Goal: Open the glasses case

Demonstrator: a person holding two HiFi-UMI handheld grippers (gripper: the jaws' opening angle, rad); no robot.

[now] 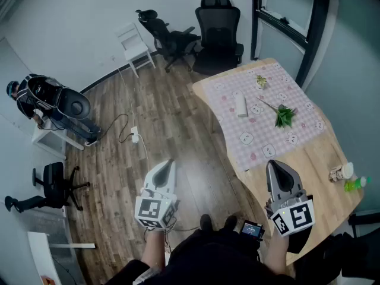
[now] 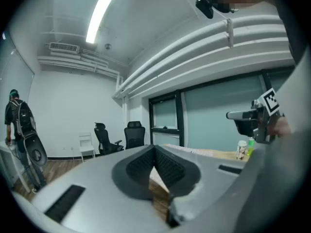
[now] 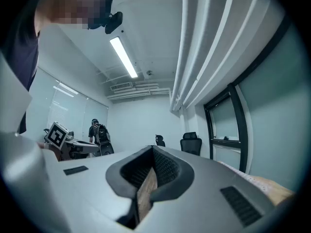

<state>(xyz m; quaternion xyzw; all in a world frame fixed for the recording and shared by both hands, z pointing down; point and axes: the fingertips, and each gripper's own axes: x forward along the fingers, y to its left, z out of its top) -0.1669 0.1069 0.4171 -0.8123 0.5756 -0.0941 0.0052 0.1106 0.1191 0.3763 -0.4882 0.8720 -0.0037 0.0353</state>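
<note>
Clenched, empty: left grey gripper, right grey gripper. Well apart, on pink checked tablecloth: white oblong glasses case, probably rigid, light, slick; pinch at lid seam.

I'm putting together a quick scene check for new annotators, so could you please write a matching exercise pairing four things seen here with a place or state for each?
Things:
1. white case
2. green bottle
3. white chair
4. right claw

Places or states:
A. on bare wood near the table edge
B. on the floor beside the wall
C. lying on the pink checked cloth
D. shut, holding nothing

Pairs: 1-C, 2-A, 3-B, 4-D
</note>
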